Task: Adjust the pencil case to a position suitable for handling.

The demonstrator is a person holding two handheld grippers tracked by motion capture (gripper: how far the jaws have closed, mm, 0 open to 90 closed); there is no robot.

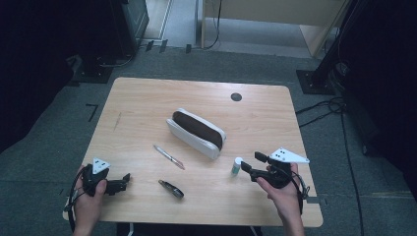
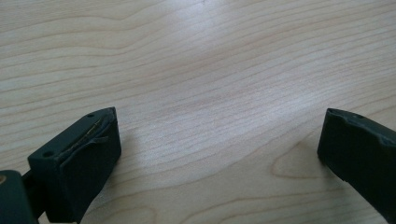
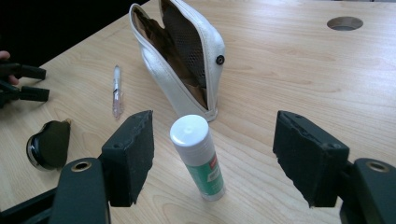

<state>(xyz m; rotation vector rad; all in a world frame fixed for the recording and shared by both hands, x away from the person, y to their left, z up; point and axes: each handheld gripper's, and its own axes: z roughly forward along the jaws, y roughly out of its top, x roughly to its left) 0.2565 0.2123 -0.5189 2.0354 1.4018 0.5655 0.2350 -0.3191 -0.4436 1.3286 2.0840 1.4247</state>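
Observation:
A white pencil pouch lies open at the middle of the wooden table, its brown lining showing. An upright glue stick with a white cap and green label stands in front of it, between the wide-apart jaws of my right gripper, untouched. A clear pen lies left of the pouch. A small dark object lies near the front edge. My left gripper is open over bare wood at the front left.
A round cable hole sits in the table's far right part. Black stands and cables are on the grey carpet around the table. Bare wood stretches along the far side and left half.

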